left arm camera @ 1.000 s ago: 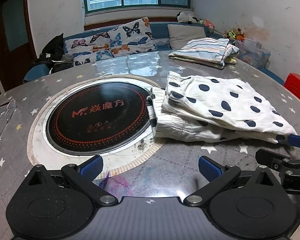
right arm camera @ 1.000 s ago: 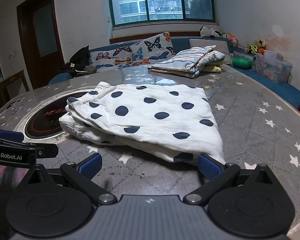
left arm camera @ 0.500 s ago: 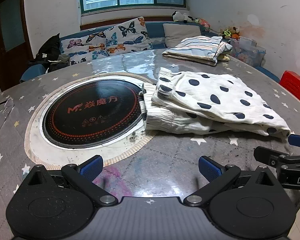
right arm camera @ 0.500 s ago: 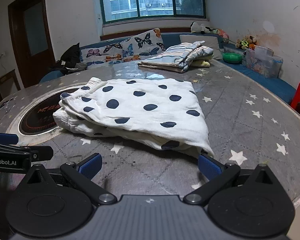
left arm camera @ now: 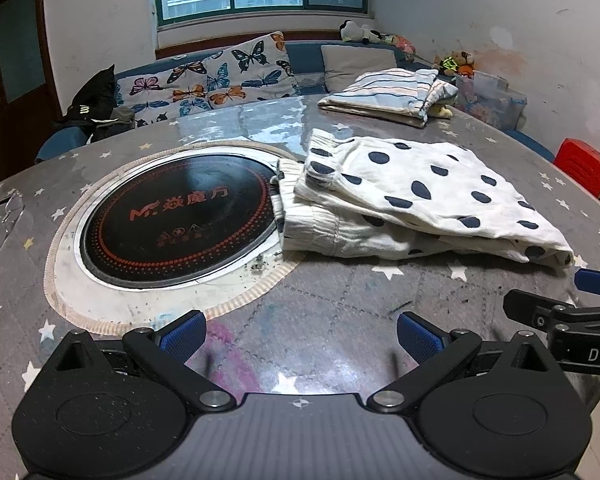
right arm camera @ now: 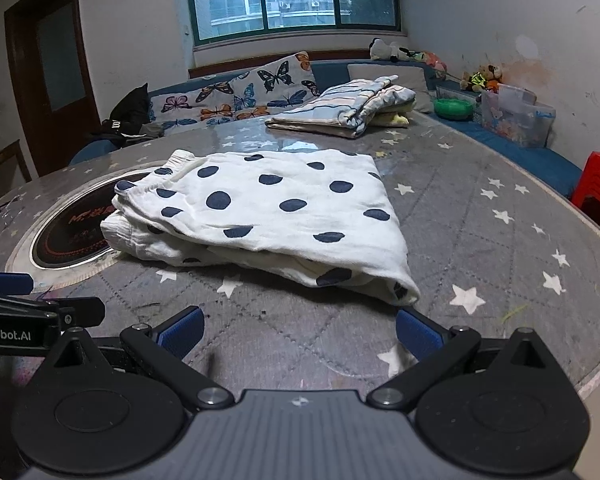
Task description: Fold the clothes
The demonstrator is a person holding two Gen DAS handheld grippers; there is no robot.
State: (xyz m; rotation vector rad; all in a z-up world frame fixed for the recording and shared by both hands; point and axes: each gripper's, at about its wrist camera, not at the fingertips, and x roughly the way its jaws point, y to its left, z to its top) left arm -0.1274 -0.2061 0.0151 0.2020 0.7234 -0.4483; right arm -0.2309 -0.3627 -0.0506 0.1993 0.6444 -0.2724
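Note:
A white garment with dark blue dots point(left arm camera: 416, 196) point(right arm camera: 276, 216) lies folded on the round grey star-patterned table point(left arm camera: 340, 304) point(right arm camera: 480, 240). My left gripper point(left arm camera: 300, 334) is open over bare tabletop, short of the garment's near edge. My right gripper point(right arm camera: 298, 330) is open too, just in front of the garment's near corner, holding nothing. The right gripper shows in the left wrist view at the right edge, and the left gripper shows at the left edge of the right wrist view.
A black round cooktop point(left arm camera: 176, 216) point(right arm camera: 72, 232) is set into the table beside the garment. Folded striped clothes point(left arm camera: 384, 94) point(right arm camera: 340, 108) lie at the far side. A sofa with butterfly cushions point(left arm camera: 220, 76), a red stool point(left arm camera: 584, 170) point(right arm camera: 598, 192) and glasses point(left arm camera: 0, 224) surround the table.
Both grippers have pulled back from the dotted garment toward the table's near edge. The right gripper's finger, close against the garment's corner before, now stands apart from it. The garment has not moved.

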